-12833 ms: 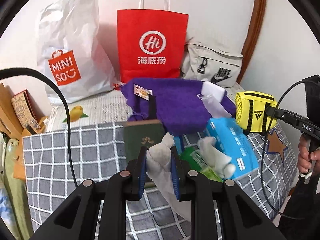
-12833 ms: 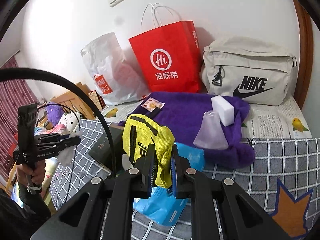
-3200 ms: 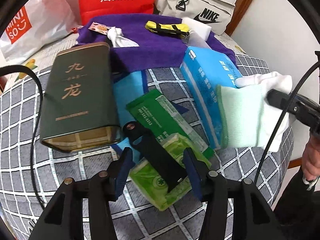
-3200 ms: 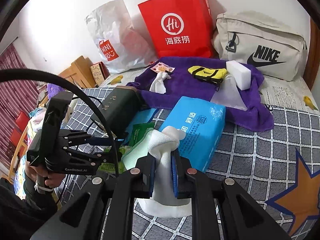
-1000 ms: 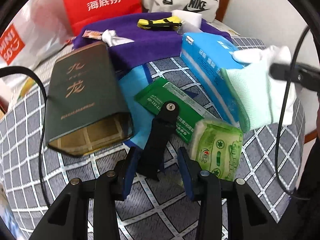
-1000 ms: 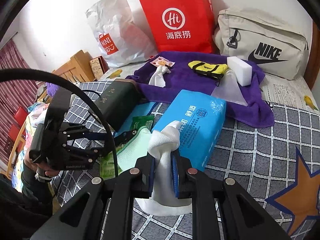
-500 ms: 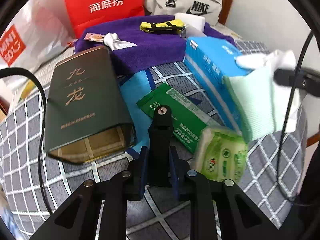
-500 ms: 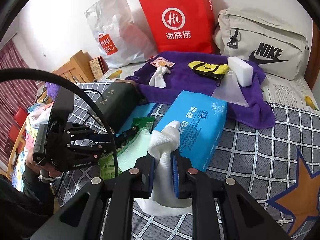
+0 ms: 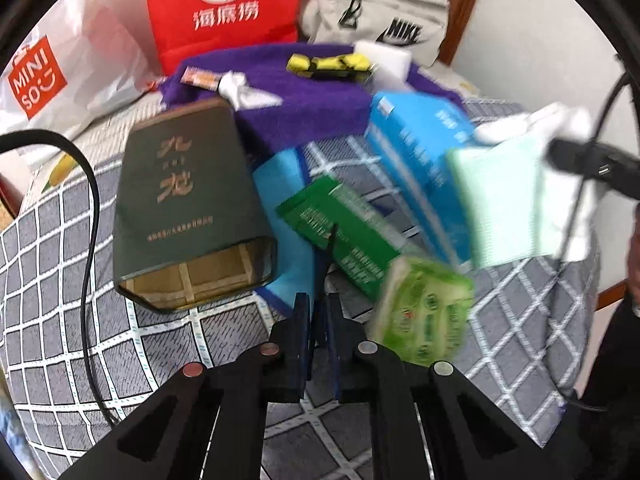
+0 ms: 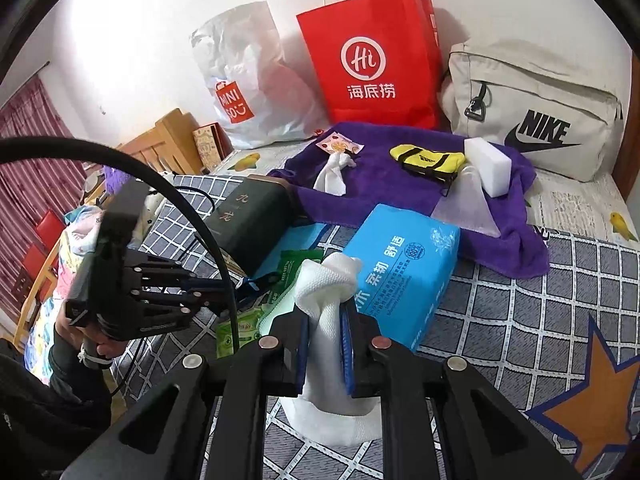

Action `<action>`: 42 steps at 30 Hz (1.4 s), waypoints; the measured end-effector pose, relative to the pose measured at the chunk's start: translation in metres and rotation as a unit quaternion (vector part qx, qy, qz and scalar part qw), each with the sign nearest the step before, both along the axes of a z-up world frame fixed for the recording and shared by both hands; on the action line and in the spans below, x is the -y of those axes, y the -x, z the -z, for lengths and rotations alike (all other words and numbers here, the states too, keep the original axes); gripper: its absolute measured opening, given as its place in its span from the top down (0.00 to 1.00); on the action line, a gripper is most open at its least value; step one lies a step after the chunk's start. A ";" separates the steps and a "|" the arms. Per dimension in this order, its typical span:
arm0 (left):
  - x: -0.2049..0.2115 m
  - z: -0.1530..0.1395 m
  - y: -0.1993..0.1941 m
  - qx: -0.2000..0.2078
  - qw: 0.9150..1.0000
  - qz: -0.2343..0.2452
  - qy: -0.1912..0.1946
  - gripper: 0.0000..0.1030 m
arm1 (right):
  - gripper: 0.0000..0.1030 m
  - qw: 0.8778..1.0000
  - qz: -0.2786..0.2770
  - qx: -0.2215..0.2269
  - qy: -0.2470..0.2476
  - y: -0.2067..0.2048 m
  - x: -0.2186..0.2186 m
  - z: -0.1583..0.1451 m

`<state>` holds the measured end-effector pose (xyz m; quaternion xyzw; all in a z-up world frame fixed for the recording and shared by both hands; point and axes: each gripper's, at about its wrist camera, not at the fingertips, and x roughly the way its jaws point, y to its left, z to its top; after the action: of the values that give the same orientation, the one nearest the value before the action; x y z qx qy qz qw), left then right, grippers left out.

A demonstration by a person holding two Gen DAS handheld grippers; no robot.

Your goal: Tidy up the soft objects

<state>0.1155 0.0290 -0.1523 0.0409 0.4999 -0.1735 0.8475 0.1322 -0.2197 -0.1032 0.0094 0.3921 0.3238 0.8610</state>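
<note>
Strap (image 9: 329, 249) of dark webbing now sits pinched in my left gripper (image 9: 319, 322); its jaws have just been closing, and a second ago they stood wide around the same strap with its riveted end lying flat on the green packet (image 9: 342, 236). Now it shows edge-on, thin, rising from between the pads. The view is smeared with motion, so I cannot tell how deep the hold goes.

My right gripper (image 10: 325, 330) is clenched on the white cloth (image 10: 329, 308), a pale green cloth (image 9: 500, 204) hanging alongside it, both lifted clear of the checked bedspread (image 10: 520, 300) beside the blue tissue pack (image 10: 404, 276).

The purple towel (image 10: 392, 188) at the back already carries a knotted white rag (image 10: 334, 174), the yellow pouch (image 10: 428, 160) and a white sponge block (image 10: 488, 164). I judge it to be the collecting spot.

Meaning for the task: both hands are loaded. Strap and cloths look bound for the towel next. The soft green wipes pack (image 9: 424, 316) is still out on the bedspread.
</note>
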 end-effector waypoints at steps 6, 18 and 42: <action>0.003 0.025 -0.008 -0.025 0.999 -0.004 -0.030 0.76 | 0.87 1.000 0.000 -0.003 0.004 0.001 0.001 0.003; 0.006 0.021 -0.018 -0.010 0.999 -0.012 -0.031 0.81 | 0.87 1.000 0.005 -0.011 0.002 0.002 0.004 0.007; 0.010 -0.052 -0.007 0.050 0.999 0.014 0.006 0.81 | 0.87 0.999 0.008 0.033 -0.009 -0.012 0.007 -0.027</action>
<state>0.1224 0.0190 -0.1007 0.0512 0.4555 -0.1860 0.8691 0.1445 -0.2268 -0.0763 0.0099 0.3606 0.3211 0.8757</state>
